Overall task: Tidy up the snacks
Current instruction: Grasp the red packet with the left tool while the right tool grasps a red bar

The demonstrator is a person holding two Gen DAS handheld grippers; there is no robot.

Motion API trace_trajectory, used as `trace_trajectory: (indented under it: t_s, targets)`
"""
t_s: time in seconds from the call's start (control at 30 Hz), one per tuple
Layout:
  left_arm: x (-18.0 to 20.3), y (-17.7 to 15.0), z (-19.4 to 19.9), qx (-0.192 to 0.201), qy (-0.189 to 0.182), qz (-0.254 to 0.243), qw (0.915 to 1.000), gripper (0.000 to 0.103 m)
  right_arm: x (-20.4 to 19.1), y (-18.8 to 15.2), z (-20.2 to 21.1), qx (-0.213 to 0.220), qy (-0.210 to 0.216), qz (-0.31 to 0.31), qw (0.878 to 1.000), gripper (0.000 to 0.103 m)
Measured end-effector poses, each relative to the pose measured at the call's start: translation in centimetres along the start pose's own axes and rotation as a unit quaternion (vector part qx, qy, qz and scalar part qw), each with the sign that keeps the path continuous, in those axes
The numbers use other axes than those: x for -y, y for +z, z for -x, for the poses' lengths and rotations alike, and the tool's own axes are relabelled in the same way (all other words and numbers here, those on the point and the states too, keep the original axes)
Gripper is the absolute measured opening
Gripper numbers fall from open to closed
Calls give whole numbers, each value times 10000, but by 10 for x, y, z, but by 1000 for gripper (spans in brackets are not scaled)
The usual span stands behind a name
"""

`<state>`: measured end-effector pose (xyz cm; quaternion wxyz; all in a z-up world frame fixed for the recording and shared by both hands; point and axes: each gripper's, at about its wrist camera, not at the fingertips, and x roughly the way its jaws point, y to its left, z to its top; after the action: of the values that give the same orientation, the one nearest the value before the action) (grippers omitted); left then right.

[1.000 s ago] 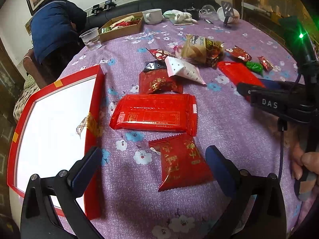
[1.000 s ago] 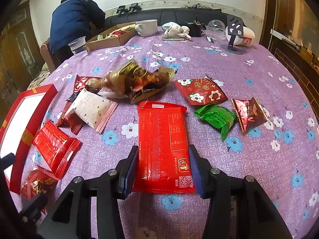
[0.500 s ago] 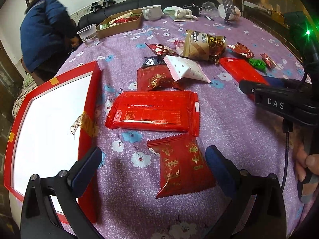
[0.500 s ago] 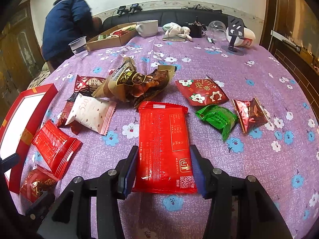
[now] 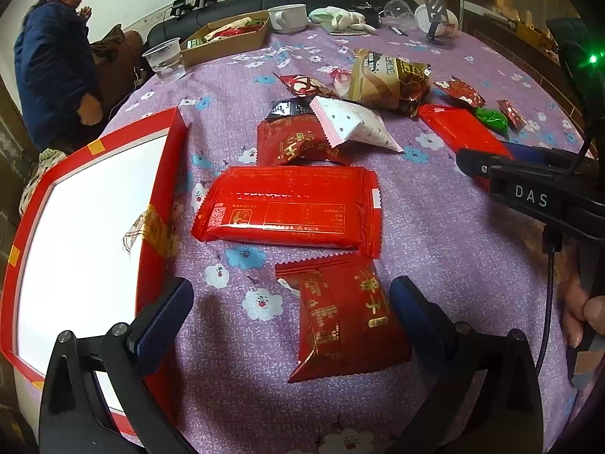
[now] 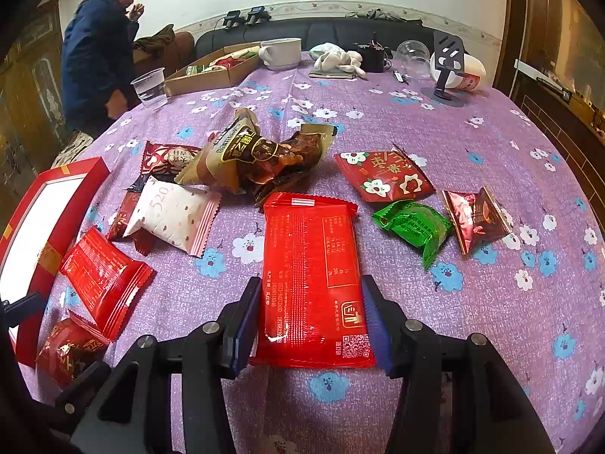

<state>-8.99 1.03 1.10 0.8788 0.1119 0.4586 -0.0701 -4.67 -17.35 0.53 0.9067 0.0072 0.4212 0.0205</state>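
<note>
The right gripper (image 6: 308,325), jaws partly open and just widened, straddles the near end of the long red packet (image 6: 312,276) at frame centre, long axis running away between unclamped fingers.

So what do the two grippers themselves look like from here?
Both are black plastic with silver screws and dark blue pads. The left gripper shows nothing else. The right gripper bears white letters DAS, a thin black cable and a green light, seen from the left camera.
</note>
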Motion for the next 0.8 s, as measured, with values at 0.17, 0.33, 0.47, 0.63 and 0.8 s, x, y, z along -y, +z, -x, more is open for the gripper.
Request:
trace_trajectory:
  t_s: [0.17, 0.33, 0.47, 0.63, 0.8]
  targets:
    - [-7, -1, -1, 24, -436, 226, 9988, 87, 0, 0, 0, 0, 2, 0, 10000, 54]
    - [-9, -4, 5, 226, -560, 221, 9979, 53, 0, 0, 0, 10, 15, -12, 10000, 55]
    - [-11, -3, 4, 234, -621, 224, 9975, 50, 0, 0, 0, 9, 14, -11, 10000, 54]
    - [-13, -3, 5, 248, -665, 214, 9972, 50, 0, 0, 0, 17, 29, -20, 10000, 54]
    - [-14, -4, 8, 291, -683, 205, 9970, 48, 2, 0, 0, 46, 42, -82, 9999, 51]
